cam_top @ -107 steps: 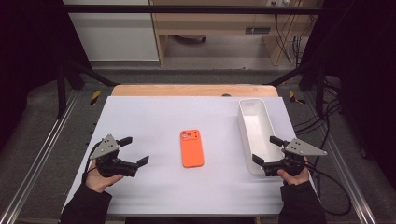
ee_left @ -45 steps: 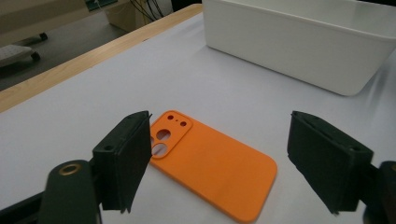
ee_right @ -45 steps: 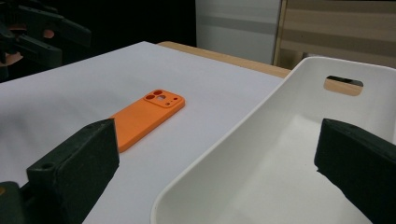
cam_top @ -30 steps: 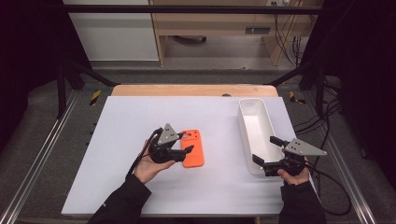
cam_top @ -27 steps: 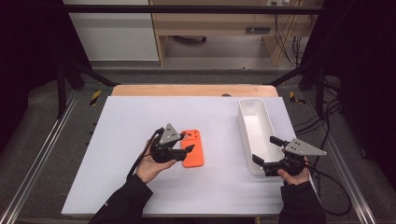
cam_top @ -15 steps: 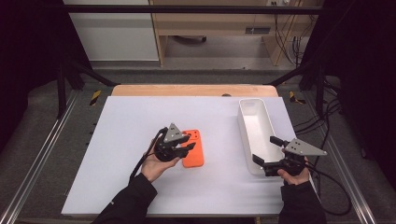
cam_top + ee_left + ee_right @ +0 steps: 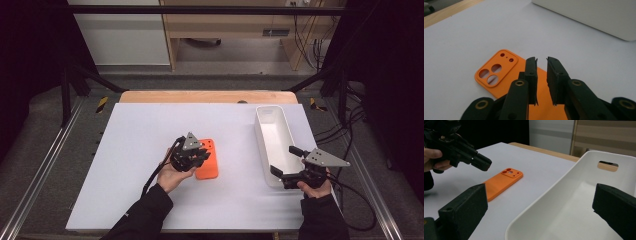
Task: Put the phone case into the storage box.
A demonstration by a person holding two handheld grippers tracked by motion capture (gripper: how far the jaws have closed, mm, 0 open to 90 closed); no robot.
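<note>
An orange phone case [image 7: 210,162] lies flat near the middle of the white table, camera cut-outs at its far end. My left gripper [image 7: 202,156] hovers over the case's left half. In the left gripper view its jaws [image 7: 541,60] stand almost together, with a narrow empty gap, above the case [image 7: 499,72]. The right gripper view shows that gripper [image 7: 482,163] just above the case [image 7: 501,181], apart from it. My right gripper [image 7: 283,160] rests wide open at the near end of the white tray [image 7: 260,131], holding nothing.
The long white tray [image 7: 544,197] stands lengthwise on the table's right side with a handle slot [image 7: 607,165] in its far wall. A wooden strip [image 7: 205,96] edges the table's far side. Cables trail off the right edge.
My left gripper has travelled from the table's left front to the orange case and its jaws have closed together. Over the last second it crept slightly right. The right gripper stayed put.
</note>
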